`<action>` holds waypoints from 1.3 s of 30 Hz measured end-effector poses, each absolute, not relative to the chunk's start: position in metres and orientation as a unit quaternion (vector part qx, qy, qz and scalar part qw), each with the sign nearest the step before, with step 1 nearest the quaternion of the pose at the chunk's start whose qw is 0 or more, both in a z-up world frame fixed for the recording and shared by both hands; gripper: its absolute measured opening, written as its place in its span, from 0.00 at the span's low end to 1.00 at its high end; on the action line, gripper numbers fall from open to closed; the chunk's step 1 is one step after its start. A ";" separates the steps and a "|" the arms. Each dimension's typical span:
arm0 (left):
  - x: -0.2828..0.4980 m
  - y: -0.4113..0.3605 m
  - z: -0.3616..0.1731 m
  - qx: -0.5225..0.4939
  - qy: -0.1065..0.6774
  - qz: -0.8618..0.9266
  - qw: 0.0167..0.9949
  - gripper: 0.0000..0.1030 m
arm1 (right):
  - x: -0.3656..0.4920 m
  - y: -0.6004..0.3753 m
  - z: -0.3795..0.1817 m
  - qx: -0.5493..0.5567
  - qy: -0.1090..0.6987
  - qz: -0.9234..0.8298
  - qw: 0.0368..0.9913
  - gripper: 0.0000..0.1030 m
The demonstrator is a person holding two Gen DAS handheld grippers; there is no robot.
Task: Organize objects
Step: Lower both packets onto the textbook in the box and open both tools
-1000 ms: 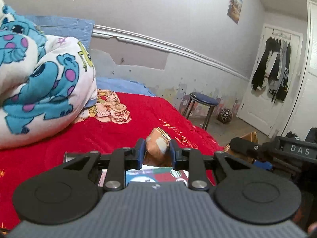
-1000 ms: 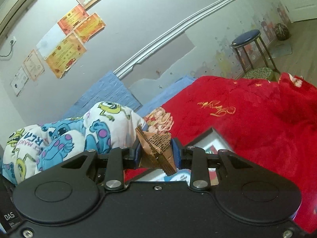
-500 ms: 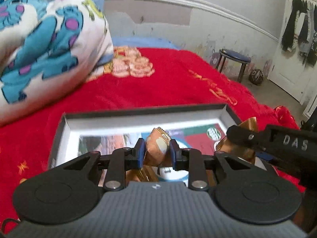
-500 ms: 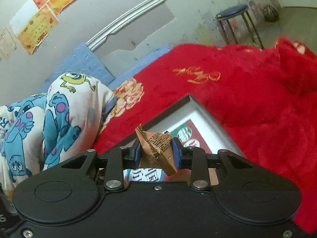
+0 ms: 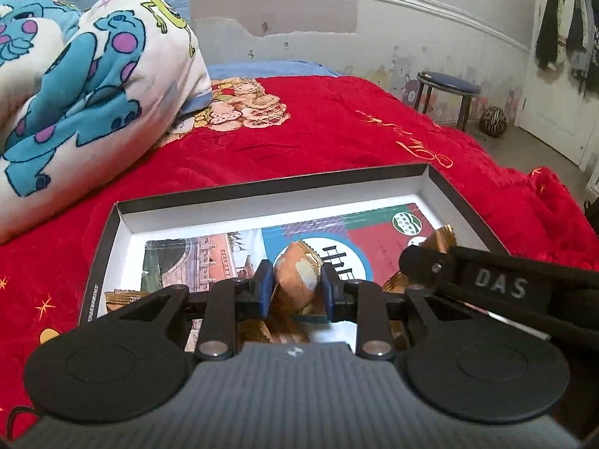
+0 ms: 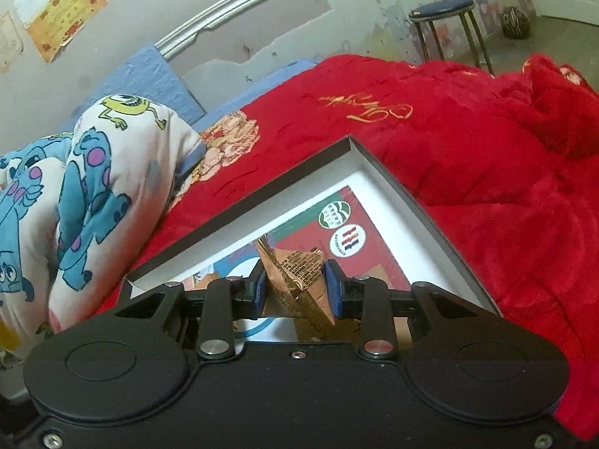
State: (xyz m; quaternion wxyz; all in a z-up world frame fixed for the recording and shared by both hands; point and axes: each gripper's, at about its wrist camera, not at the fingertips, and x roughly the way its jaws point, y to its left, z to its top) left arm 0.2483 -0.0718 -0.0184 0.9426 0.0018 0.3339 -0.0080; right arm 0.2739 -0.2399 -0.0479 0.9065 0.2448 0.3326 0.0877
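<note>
A shallow dark-rimmed box (image 5: 262,183) with a white inside and a printed card on its floor lies on the red bedspread; it also shows in the right wrist view (image 6: 397,183). My left gripper (image 5: 294,292) is shut on a gold snack packet (image 5: 295,273) and holds it over the box. My right gripper (image 6: 295,286) is shut on another gold packet (image 6: 299,273) over the same box, and shows at the right of the left wrist view (image 5: 423,262). More gold packets (image 5: 119,297) lie in the box, partly hidden by the grippers.
A folded monster-print blanket (image 5: 75,75) lies at the left of the bed (image 5: 337,127). A blue stool (image 5: 447,88) and a striped ball (image 5: 494,121) stand on the floor by the far wall. Clothes hang on the door (image 5: 561,18).
Both grippers have tilted down and moved forward over the box, each still holding its packet. The box now fills the lower middle of both views.
</note>
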 end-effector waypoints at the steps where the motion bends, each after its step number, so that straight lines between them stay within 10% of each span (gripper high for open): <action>1: 0.248 -0.072 -0.018 -0.003 0.335 -0.014 0.942 0.31 | 0.274 -0.241 -0.048 0.248 0.334 0.089 0.905 0.30; 17: 0.246 -0.078 -0.021 0.006 0.336 -0.021 0.942 0.35 | 0.277 -0.247 -0.057 0.260 0.338 0.088 0.900 0.30; 25: 0.251 -0.076 -0.023 -0.004 0.360 -0.025 0.932 0.66 | 0.277 -0.250 -0.061 0.269 0.338 0.081 0.898 0.31; 39: 0.241 -0.061 0.023 -0.020 0.323 -0.052 0.945 0.78 | 0.256 -0.263 -0.027 0.300 0.286 0.092 0.905 0.50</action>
